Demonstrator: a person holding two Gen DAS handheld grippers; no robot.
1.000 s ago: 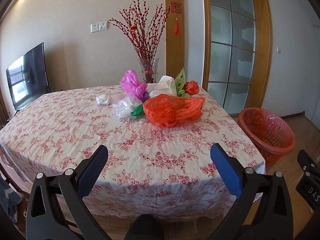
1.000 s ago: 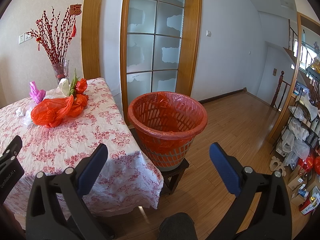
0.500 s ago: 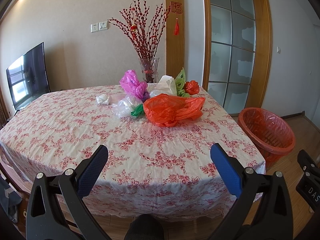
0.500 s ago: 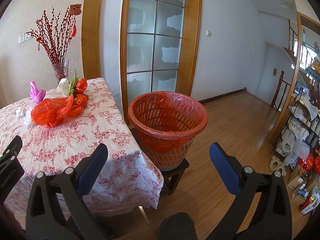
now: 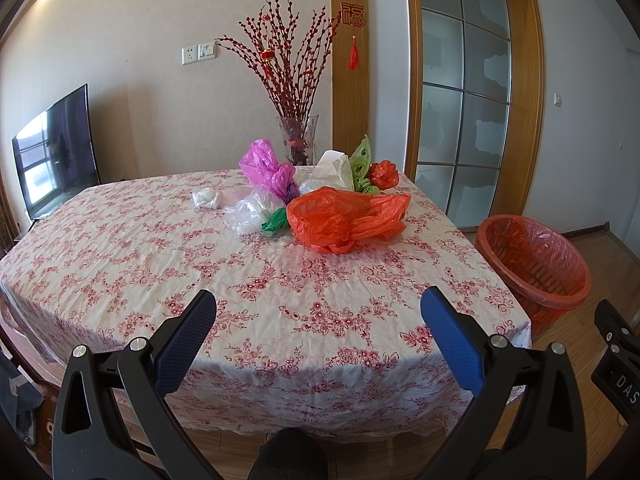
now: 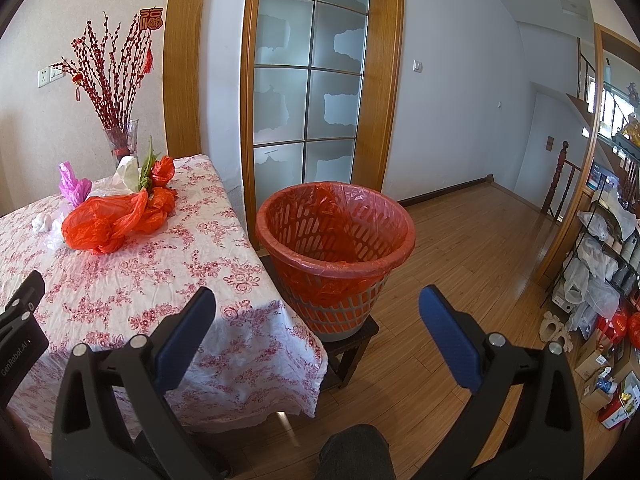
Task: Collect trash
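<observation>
Left wrist view first: the left gripper [image 5: 318, 316] hangs over the near edge of the floral tablecloth [image 5: 160, 248], jaws spread wide with nothing between them. Lots of bare cloth ahead before you hit the trash pile near the far side: a big orange plastic bag [image 5: 346, 218] in front, a pink bag [image 5: 268, 168], a clear bag [image 5: 250, 216], a small white wad [image 5: 206, 199] off to the left, plus a glass vase of red branches [image 5: 298, 136] behind it all. The red-lined wastebasket [image 5: 534, 256] sits off the table's right edge, lower down. Right wrist view: the right gripper [image 6: 318, 314] is also wide open and empty, pointing past the table corner at the wastebasket [image 6: 336, 256], which stands on a small dark stool [image 6: 352, 350] just beside the table. Open wood floor [image 6: 472, 248] stretches right of it; the orange bag [image 6: 106, 224] is well off to the left on the table.
</observation>
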